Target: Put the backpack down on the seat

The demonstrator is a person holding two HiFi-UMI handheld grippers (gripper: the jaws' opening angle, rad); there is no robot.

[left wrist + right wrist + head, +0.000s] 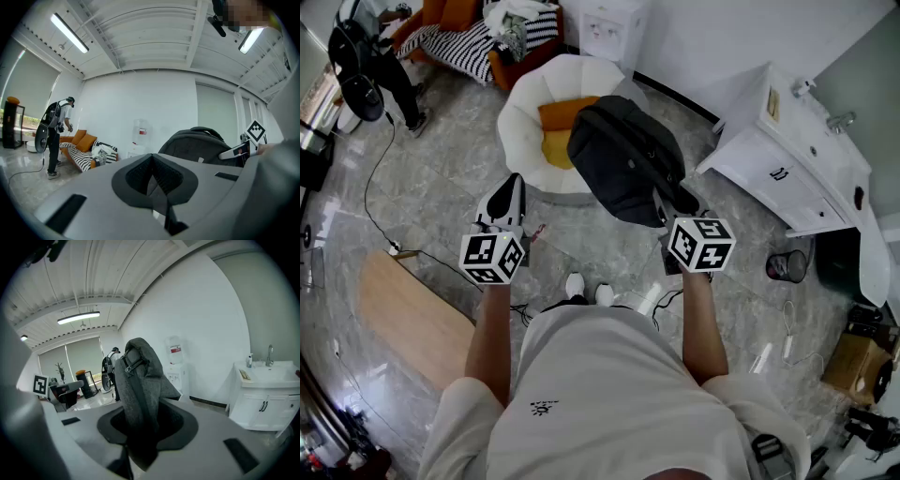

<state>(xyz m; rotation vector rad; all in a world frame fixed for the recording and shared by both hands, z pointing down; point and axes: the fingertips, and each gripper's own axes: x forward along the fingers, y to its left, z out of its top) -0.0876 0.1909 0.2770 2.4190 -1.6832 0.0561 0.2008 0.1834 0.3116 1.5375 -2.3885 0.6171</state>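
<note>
A black backpack (pixel 623 159) hangs in the air over the near rim of a round white seat (pixel 525 127) that holds an orange cushion (pixel 562 117). My right gripper (pixel 661 204) is shut on a grey strap of the backpack (pixel 138 380), which runs up from between its jaws (pixel 140 427). My left gripper (pixel 511 192) is held to the left of the bag, apart from it, jaws shut with nothing in them (pixel 152 180). In the left gripper view the backpack (pixel 197 145) shows at the right.
A white vanity cabinet with a sink (pixel 797 159) stands at the right, with a small waste bin (pixel 787 265) in front of it. A water dispenser (pixel 605 28) and a striped sofa (pixel 469 42) are at the back. A person (pixel 366 66) stands far left. A wooden board (pixel 403 314) lies on the floor.
</note>
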